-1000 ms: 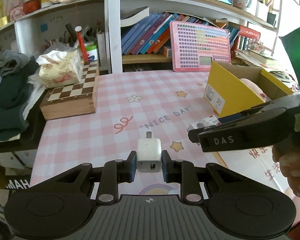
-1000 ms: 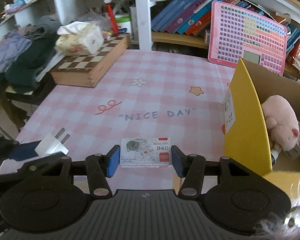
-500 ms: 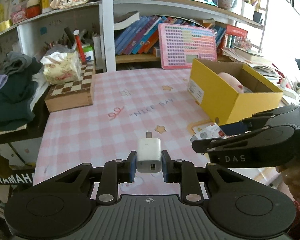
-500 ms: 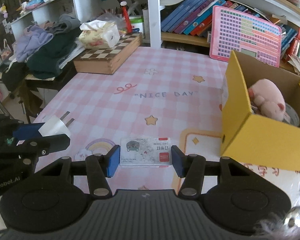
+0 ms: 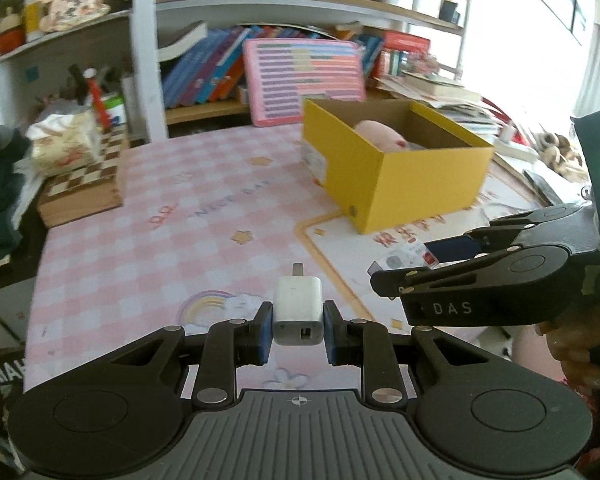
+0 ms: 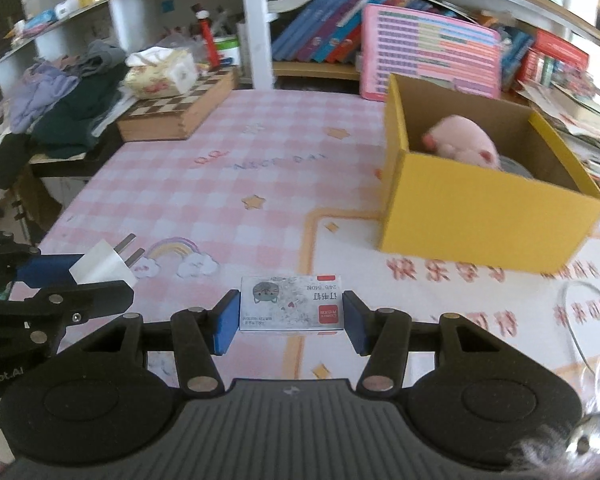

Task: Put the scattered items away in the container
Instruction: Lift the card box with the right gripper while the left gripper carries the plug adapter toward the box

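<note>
**White plastic and thin card, both held above the desk on the way to the yellow box**

White hard plastic is what the left gripper has between its blue pads: a small charger plug, clamped across its two flat sides with the jaws drawn in as narrow as they go. The metal prongs point forward, away from the gripper. It looks light and rigid, so it should not deform, but the smooth shell could slip if the squeeze eases; the flat faces are the right place to hold it, and the prongs are best left alone.

The right gripper stands about half open, closed on a small flat box of staples, gripped by its two short ends with the printed face up. Thin card like this is light but will crush or bow under too much pressure, so the end-on hold should be kept gentle.

The yellow box is the container. It sits open-topped on the pink checked desk, and a pink plush toy already lies inside. Both held things are in front of the yellow box, on the near side and well short of its rim, the plug further to the left of it than the staples. Neither piece is fragile enough to forbid a short drop, though lowering each past the cardboard wall before letting go seems the safer way.
</note>
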`<state>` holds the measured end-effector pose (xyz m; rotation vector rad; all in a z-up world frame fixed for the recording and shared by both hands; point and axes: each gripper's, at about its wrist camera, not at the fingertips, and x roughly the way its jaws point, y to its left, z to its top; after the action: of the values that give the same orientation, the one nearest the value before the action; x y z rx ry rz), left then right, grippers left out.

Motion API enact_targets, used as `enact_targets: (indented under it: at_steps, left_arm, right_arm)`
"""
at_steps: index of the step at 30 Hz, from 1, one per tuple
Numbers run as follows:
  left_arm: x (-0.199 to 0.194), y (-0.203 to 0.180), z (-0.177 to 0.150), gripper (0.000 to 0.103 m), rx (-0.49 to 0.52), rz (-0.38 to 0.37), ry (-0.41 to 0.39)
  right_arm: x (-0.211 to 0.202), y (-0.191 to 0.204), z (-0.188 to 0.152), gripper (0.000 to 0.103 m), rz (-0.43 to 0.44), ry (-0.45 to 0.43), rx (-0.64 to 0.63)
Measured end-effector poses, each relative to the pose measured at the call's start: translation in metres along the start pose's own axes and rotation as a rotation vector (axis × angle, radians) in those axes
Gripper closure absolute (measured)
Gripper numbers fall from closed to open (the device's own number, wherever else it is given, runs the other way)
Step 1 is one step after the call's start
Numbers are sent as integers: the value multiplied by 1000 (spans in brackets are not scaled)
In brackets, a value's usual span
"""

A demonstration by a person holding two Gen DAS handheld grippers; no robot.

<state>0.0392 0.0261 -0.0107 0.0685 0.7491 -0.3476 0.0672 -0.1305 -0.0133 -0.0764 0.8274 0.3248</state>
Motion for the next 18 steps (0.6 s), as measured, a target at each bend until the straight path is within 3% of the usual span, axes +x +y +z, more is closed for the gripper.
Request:
enact_targets:
  at_steps: [18]
  left_arm:
    - [40,-67,25,79,116,-210,37]
  right_arm:
    - [-31,-82,-38,52,-194,41,190]
